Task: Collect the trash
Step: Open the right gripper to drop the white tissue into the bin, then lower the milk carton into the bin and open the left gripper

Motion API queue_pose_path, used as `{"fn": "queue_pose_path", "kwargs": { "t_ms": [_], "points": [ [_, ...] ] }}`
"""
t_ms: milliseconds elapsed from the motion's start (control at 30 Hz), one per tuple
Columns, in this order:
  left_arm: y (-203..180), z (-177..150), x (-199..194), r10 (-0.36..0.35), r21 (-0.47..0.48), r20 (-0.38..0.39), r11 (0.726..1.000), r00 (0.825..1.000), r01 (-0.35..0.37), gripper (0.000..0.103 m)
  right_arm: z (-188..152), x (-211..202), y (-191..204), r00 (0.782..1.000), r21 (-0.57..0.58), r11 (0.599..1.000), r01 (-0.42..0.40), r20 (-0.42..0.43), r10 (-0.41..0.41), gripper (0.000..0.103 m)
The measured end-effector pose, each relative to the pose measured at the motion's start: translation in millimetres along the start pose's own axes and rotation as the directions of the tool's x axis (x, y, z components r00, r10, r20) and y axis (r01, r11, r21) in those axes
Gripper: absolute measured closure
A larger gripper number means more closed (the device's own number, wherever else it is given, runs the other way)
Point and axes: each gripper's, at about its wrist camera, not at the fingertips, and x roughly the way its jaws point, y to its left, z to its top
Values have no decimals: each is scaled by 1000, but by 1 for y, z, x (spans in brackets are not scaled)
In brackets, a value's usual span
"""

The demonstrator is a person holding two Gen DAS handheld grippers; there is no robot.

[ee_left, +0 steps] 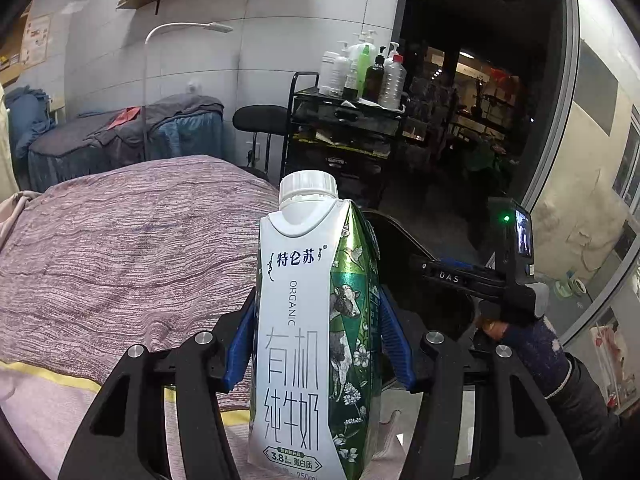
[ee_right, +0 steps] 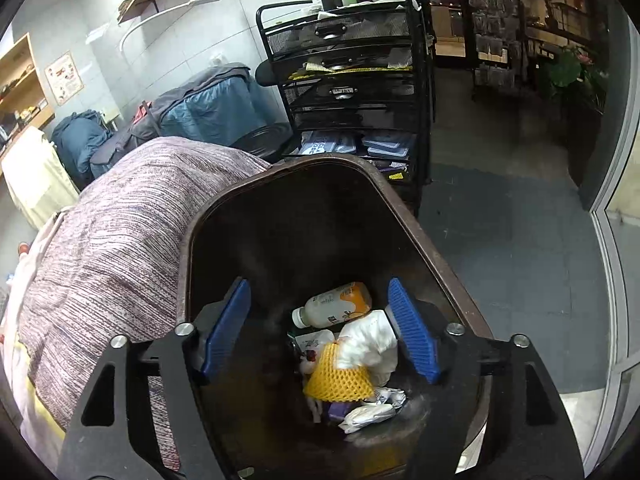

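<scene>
Left gripper pinches an upright milk carton for binning; right gripper, jaws spread and empty, hangs over the bin.

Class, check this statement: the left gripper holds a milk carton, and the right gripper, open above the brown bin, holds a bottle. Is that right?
Not quite. The right gripper holds nothing: the right wrist view shows the bottle lying in the bin. The left gripper does hold the milk carton.
</scene>
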Motion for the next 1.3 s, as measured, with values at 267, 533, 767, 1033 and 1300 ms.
{"fn": "queue_pose_path", "kwargs": {
  "t_ms": [267,533,767,1033,1300],
  "points": [
    [-11,9,12,-31,32,-13,999,999,31,48,2,-21,-2,999,25,1000,-8,54,7,23],
    [-25,23,35,-77,45,-47,996,996,79,48,3,-41,-12,995,70,998,-6,105,-2,21],
    [-39,37,68,-102,69,-103,992,989,110,48,2,-51,-27,991,109,994,17,130,-31,21],
    [-51,49,107,-112,73,-168,989,979,126,48,0,-59,-48,987,150,987,48,142,-70,21],
    [-57,49,139,-115,52,-234,990,965,131,48,-4,-62,-64,986,178,982,67,137,-92,20]
  ]
}}
